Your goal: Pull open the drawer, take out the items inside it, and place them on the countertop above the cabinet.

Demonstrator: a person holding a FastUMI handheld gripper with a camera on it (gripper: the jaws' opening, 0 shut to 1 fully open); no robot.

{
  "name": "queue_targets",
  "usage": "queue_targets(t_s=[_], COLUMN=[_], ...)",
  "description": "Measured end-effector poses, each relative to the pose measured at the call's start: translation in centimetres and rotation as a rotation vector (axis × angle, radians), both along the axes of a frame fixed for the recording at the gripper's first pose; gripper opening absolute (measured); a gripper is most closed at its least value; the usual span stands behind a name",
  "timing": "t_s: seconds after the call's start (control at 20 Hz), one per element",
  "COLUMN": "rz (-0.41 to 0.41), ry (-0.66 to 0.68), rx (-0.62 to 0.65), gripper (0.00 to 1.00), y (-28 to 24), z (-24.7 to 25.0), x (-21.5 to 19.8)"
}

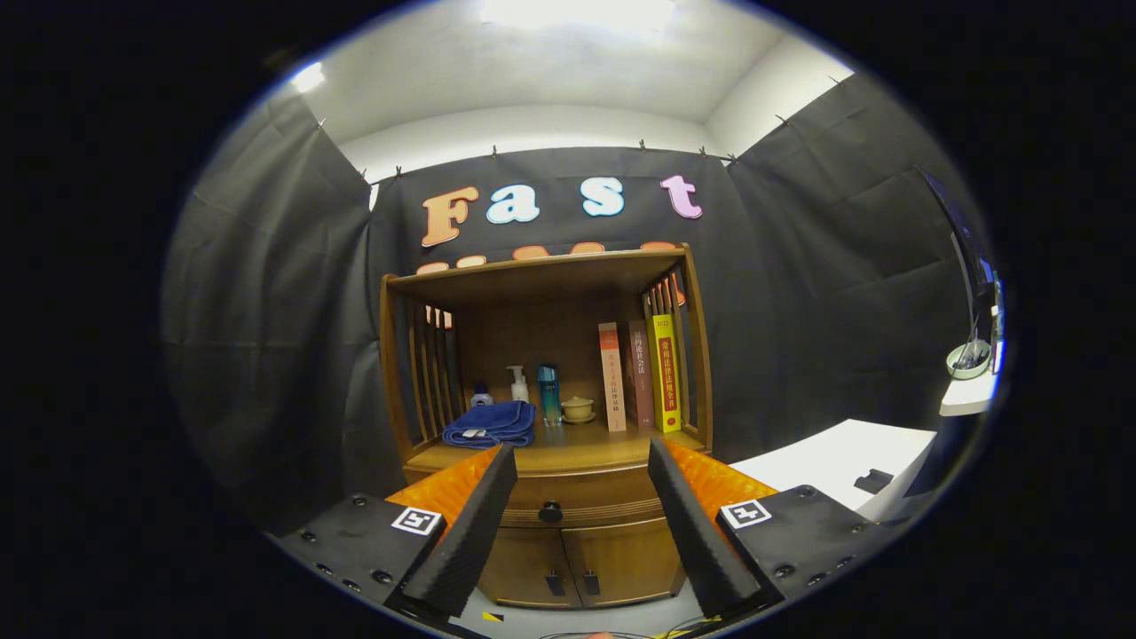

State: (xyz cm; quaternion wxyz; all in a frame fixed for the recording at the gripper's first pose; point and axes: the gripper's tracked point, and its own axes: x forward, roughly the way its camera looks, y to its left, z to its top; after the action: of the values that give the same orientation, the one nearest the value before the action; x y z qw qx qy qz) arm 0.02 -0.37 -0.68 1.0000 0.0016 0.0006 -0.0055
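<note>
We see the gripper [581,457] wide open and holding nothing, the shut drawer [568,504] with its knob [550,512] beyond the fingers, and above it a towel [490,424], bottles [548,394], perhaps a cup [578,408], and books [639,376].

Tongs [581,461] spread wide, closed drawer [568,497] beyond, knob [550,512] between fingers

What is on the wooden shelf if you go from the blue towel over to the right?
Blue towel → teal bottle → little cup → pale book → brown book → yellow book. The hand-held gripper is open, its fingers apart in front of the closed drawer's knob.
</note>
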Motion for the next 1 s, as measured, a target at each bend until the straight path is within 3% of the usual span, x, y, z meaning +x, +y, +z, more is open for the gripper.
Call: queue_targets(t_s=[1.0], rz=[0.043], ry=[0.0], rx=[-0.033], gripper=[0.98], y=[3.3], z=[-0.9], x=[0.0])
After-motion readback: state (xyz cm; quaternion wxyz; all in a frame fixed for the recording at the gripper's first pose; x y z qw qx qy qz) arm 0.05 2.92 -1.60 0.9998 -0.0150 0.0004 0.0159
